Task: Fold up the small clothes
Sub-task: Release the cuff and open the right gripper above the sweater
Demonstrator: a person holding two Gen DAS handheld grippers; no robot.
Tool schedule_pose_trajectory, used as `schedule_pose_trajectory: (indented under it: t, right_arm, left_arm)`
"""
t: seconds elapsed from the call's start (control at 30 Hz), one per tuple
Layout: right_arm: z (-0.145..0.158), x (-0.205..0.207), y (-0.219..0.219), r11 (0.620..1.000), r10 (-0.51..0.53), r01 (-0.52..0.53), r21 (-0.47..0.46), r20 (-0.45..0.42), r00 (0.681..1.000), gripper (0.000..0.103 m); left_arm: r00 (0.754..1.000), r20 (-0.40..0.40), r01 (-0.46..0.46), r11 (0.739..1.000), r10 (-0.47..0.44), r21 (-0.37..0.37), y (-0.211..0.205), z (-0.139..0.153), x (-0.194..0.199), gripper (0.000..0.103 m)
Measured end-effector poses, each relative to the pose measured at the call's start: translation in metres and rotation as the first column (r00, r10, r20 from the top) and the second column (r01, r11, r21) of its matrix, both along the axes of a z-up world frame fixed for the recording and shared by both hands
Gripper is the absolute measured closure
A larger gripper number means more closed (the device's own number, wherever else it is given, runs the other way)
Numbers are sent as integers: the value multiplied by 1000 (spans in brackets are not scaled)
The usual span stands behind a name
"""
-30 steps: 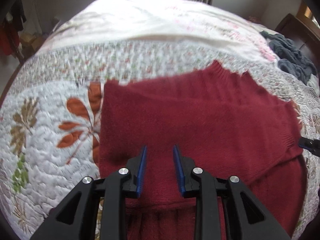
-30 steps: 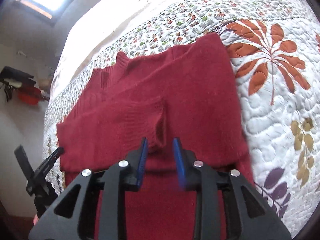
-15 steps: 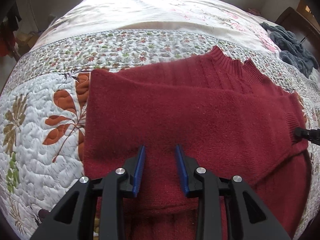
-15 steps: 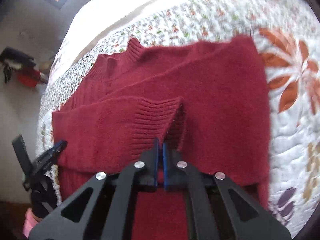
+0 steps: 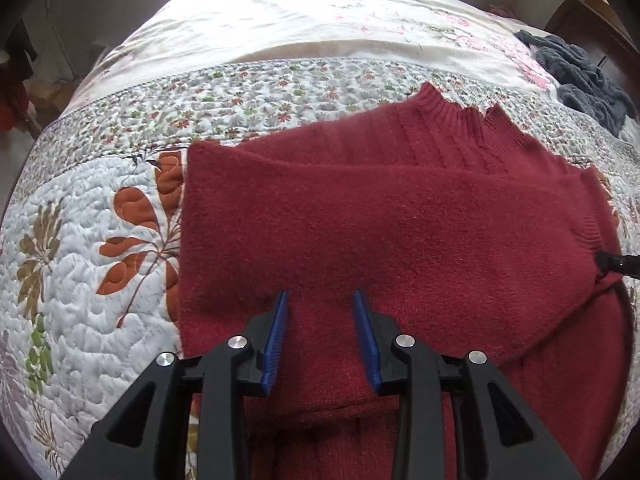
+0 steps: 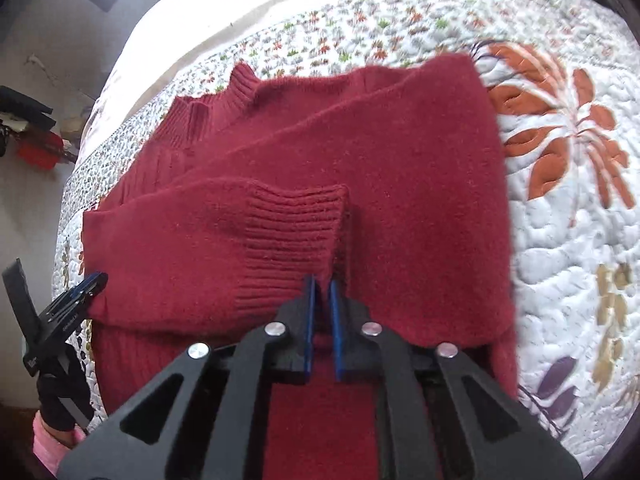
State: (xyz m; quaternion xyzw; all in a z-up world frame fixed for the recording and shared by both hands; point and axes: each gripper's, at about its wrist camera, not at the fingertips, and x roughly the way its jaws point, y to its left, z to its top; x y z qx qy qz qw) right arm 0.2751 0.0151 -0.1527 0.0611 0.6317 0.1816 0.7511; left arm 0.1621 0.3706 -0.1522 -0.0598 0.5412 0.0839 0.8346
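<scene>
Both tongs sit at the near edge of the red sweater (image 5: 400, 232), which lies spread on the quilted bedspread (image 5: 80, 280) with its long axis running left to right across the views and its ribbed collar (image 5: 452, 116) at the far edge. The right gripper (image 6: 322, 284) has its blue pads almost together, a narrow slit between them, at the corner of the ribbed cuff (image 6: 288, 232) of the sleeve folded across the body; it appears to pinch that knit, though the contact point is partly hidden. The left gripper (image 5: 322, 300) hovers with jaws wide apart over the near hem, holding nothing. So the cuff lies straight ahead of the right tongs, the nearer tool to it. A second ago the right jaws stood open short of the cuff; half a second ago they had closed. The left tongs have barely shifted. Farther off, a grey garment (image 5: 580, 76) rests at the bed's far right.
</scene>
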Motion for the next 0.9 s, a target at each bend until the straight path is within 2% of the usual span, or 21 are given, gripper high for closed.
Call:
schedule_pose_trajectory:
  t: [0.1, 0.13, 0.23, 0.3, 0.43, 0.5, 0.57, 0.63, 0.7, 0.8, 0.9]
  right_arm:
    - [23, -8, -6, 1000, -5, 4, 20, 57, 998, 94]
    - [33, -12, -6, 999, 4, -7, 43, 81, 997, 94]
    - [44, -18, 0, 997, 29, -36, 67, 102, 994, 94]
    - [40, -20, 10, 996, 61, -67, 58, 90, 994, 94]
    - [11, -17, 18, 999, 53, -53, -6, 34, 998, 94]
    - [-6, -17, 17, 997, 42, -41, -60, 14, 999, 102]
    - [-15, -18, 12, 999, 26, -26, -30, -3, 1000, 102]
    - [-12, -20, 8, 1000, 14, -14, -14, -9, 1000, 102]
    - [-1, -27, 6, 1000, 18, -18, -25, 6, 1000, 94]
    - [18, -50, 2, 998, 44, -42, -48, 55, 997, 94]
    - [31, -75, -6, 998, 54, -53, -31, 65, 996, 94]
  left_arm:
    - [999, 43, 22, 1000, -21, -12, -8, 15, -12, 68]
    - [998, 52, 25, 1000, -25, -15, -11, 18, -14, 65]
    - [998, 64, 30, 999, -27, -38, -19, 20, -22, 62]
    - [998, 50, 36, 999, -34, -35, -24, 14, -22, 62]
    - [1000, -6, 12, 999, -12, -46, -20, -9, -18, 62]
    - [1000, -14, 11, 999, -11, -52, -19, -17, -18, 60]
    - [1000, -9, 9, 999, -10, -44, -21, -15, -20, 60]
    - [1000, -10, 3, 999, -3, -35, -23, -10, -22, 61]
    - [1000, -11, -2, 1000, 2, -29, -26, -3, -30, 61]
    - [1000, -6, 3, 1000, -3, -30, -32, 9, -47, 61]
    - [1000, 1, -10, 999, 10, -43, -39, 18, -77, 61]
